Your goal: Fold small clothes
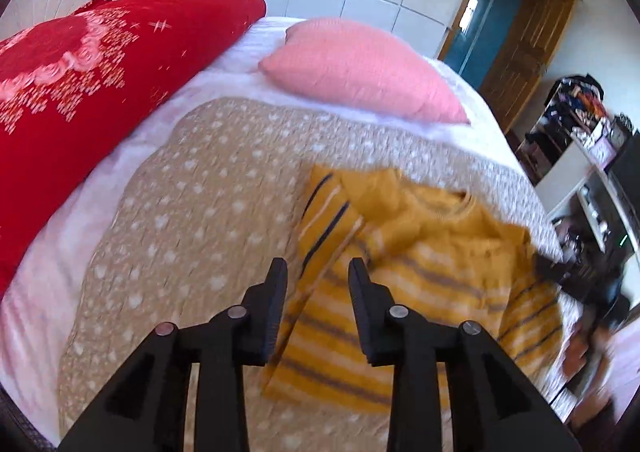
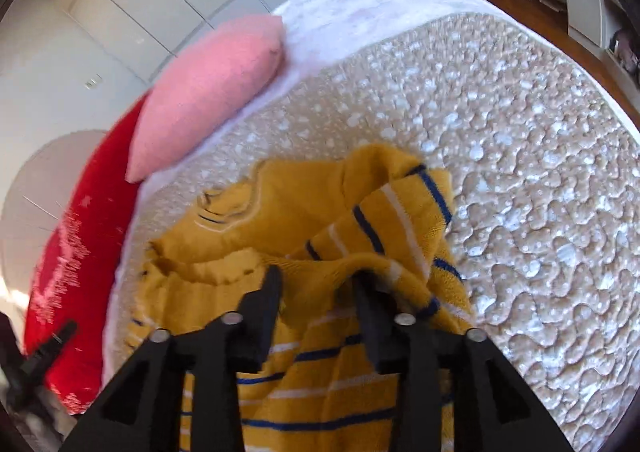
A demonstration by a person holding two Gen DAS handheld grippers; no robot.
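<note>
L wrist: left claw seen part open, nothing gripped; yellow striped sweater spread on bed quilt, lying ahead and to the right, long axis roughly along the claw line.
R wrist: right claw open over sweater's bunched folded-in sleeve; no grip seen. Right judged nearer for next fold.

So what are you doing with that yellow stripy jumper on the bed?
A person is folding a small yellow striped sweater on the quilted bedspread, using a handheld gripper in each hand. The left gripper is open above the sweater's edge, with nothing pinched. The right gripper is open too, and a sleeve lies folded across the body just in front of it. A pink pillow and a red pillow lie at the head of the bed.
</note>
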